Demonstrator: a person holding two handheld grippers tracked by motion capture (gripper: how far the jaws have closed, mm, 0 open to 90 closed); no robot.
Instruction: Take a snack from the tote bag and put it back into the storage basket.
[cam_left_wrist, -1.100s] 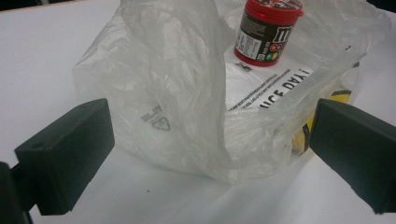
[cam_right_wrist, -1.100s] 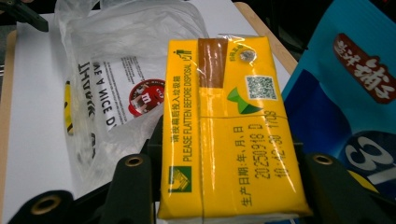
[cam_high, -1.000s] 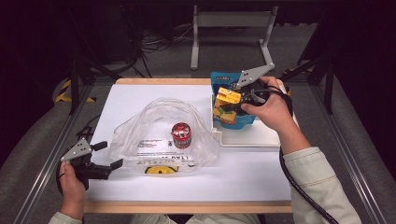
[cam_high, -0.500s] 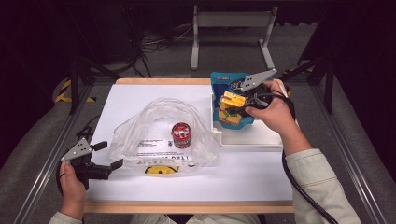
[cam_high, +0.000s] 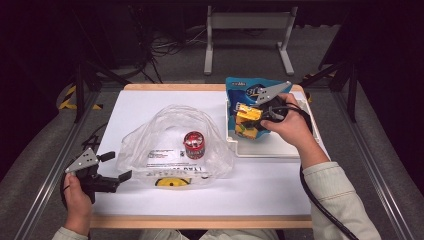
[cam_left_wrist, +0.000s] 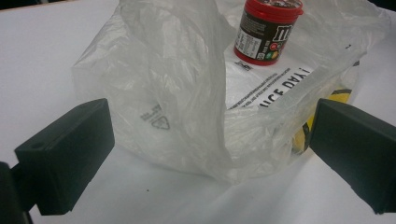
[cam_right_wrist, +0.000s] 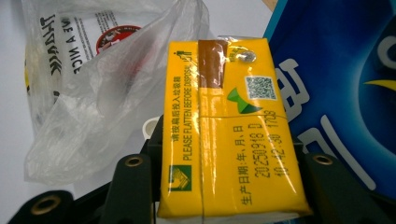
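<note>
Right gripper view: right gripper (cam_right_wrist: 219, 196) clamped on yellow carton pack (cam_right_wrist: 229, 126), over white tray (cam_high: 280, 146) at 2 o'clock of table. Light, stiff, film-slick; hold flat sides. Left gripper (cam_left_wrist: 210, 154) released, facing plastic bag (cam_left_wrist: 187, 93).

- Can (cam_high: 194, 144) stands inside the bag (cam_high: 172, 145), mid-bench (cam_high: 150, 200).
- Tray (cam_high: 270, 148) lies right of the bag.
- Pouch (cam_high: 245, 90) and carton (cam_high: 247, 114) sit at the tray's far left.

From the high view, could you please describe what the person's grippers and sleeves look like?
Both the left gripper and right gripper are black, each topped by a grey three-cornered plate. A black cable trails from the right one. The person wears pale, finely striped sleeves.
</note>
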